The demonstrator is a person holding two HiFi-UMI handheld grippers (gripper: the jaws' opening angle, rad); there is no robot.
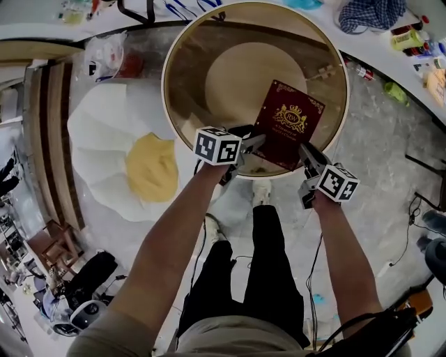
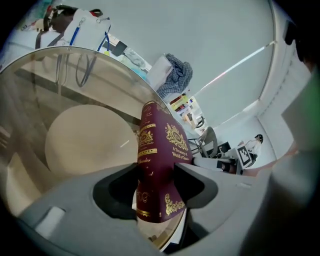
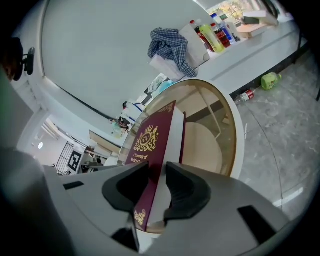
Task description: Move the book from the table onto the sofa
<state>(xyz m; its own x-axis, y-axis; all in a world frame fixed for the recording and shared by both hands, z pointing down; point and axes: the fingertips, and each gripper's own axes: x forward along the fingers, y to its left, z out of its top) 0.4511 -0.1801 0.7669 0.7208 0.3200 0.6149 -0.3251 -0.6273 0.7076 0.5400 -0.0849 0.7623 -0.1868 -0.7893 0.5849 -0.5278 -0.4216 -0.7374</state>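
A dark red hardback book [image 1: 287,124] with gold crest and lettering lies at the near edge of a round glass-topped table [image 1: 167,90]. My left gripper [image 1: 247,143] is at the book's near left corner. In the left gripper view the spine corner of the book [image 2: 157,150] stands between the wide jaws of the left gripper [image 2: 156,185], which I read as open. My right gripper [image 1: 306,155] is at the near right corner. In the right gripper view the right gripper [image 3: 156,180] has its pads against the cover and underside of the book [image 3: 150,145].
A white and yellow egg-shaped cushion [image 1: 150,167] lies on the floor left of the table. A slatted wooden piece [image 1: 49,139] stands further left. A white counter at the back holds bottles and a checked cloth [image 1: 369,12]. The person's legs are below the table edge.
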